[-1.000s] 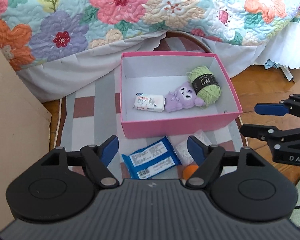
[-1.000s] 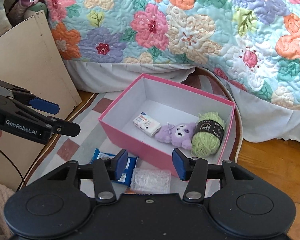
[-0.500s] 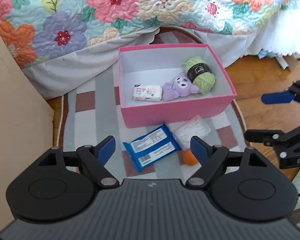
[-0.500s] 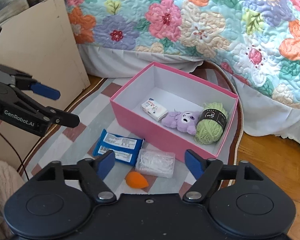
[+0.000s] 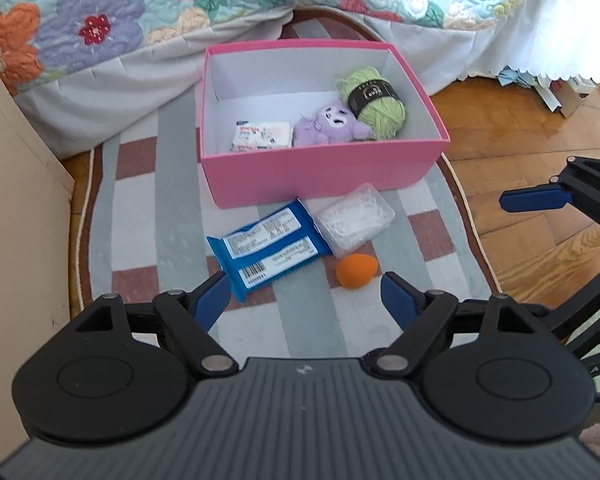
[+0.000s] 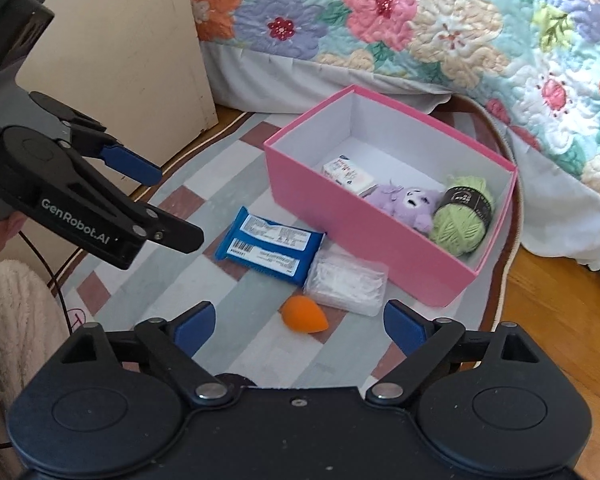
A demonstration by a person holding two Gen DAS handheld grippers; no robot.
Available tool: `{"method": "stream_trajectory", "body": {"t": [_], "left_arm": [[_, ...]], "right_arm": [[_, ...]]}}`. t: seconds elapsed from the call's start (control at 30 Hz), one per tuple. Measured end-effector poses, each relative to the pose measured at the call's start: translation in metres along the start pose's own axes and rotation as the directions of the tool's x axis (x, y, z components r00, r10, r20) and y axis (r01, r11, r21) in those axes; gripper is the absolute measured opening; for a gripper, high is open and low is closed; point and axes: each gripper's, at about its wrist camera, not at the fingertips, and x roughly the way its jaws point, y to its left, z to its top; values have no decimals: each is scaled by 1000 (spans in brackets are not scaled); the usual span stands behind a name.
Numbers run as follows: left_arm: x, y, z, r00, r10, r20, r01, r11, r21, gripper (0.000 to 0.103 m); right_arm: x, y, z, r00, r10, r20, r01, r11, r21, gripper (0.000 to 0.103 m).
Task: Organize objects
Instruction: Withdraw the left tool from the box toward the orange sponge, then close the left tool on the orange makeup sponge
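Pink box (image 5: 324, 176): matt card, white inside. Wipes packet (image 5: 270, 246): glossy blue plastic film. Clear case (image 5: 354, 220): hard plastic. Yarn ball (image 5: 376, 102): fuzzy green (paper band). Rug (image 5: 172, 216): woven cloth. Floor (image 5: 540, 240): polished wood.

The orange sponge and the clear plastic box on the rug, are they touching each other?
Apart. The right wrist view shows a strip of rug between the orange sponge and the clear plastic box.
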Motion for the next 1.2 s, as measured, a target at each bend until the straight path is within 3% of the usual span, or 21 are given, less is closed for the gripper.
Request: {"method": "stream_trajectory", "body": {"t": [0.33, 0.57, 0.77, 0.9, 0.97, 1.03, 1.13, 1.2], "left_arm": [[13, 1, -9, 999, -32, -25, 31, 999, -27, 82], [35, 6, -17, 997, -51, -51, 46, 994, -99, 91], [56, 11, -25, 998, -62, -23, 59, 989, -135, 95], [69, 22, -36, 991, -96, 98, 118, 962, -246, 95], [79, 24, -38, 990, -106, 89, 126, 955, -268, 95], [90, 22, -40, 994, -99, 56, 110, 958, -266, 95], [101, 19, -44, 995, -92, 44, 100, 959, -267, 95], [107, 18, -46, 993, -107, 40, 114, 956, -270, 95]], "right_arm": [[9, 6, -15, 1000, 18, 3, -18, 999, -36, 94], [20, 7, -25, 998, -11, 60, 16, 996, -84, 94], [31, -4, -32, 995, -24, 95, 21, 999, 24, 94], [44, -6, -34, 988, -130, 88, 126, 991, 52, 94], [56, -9, -35, 990, -127, 56, 125, 992, 35, 93], [62, -12, -40, 987, -140, 82, 135, 989, 66, 93], [66, -15, -44, 993, -39, 109, 24, 991, 131, 93], [73, -11, -46, 993, -23, 118, 7, 991, 133, 93]]}}
